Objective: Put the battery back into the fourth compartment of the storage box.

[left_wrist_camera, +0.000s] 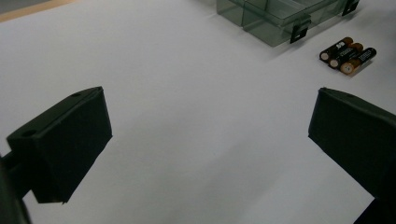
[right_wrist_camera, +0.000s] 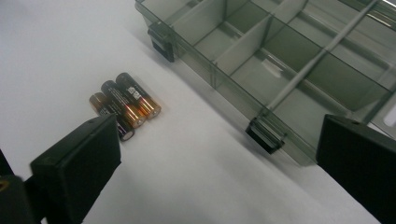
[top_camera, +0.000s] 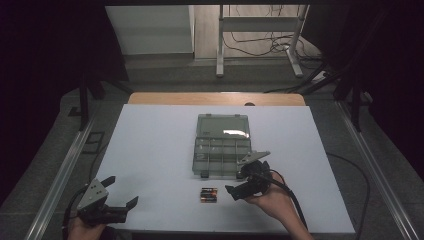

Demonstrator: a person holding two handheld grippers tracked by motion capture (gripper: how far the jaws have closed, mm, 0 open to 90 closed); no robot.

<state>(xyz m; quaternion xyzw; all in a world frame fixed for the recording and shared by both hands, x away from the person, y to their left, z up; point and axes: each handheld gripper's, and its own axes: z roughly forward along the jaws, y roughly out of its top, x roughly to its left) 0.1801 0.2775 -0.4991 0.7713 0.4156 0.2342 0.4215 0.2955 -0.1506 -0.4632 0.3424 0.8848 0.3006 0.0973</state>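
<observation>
Three batteries [top_camera: 209, 194] lie side by side at the box's [top_camera: 221, 150] 6 o'clock. Right gripper [top_camera: 247, 176] hovers at their 3 o'clock, jaws wide, empty; best straddle one squarely. Left gripper [top_camera: 119, 192] idle, wide.

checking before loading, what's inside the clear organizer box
Compartments of the organizer box in sight look empty; the batteries lie outside on the table. The right gripper's jaw covers one corner.
</observation>
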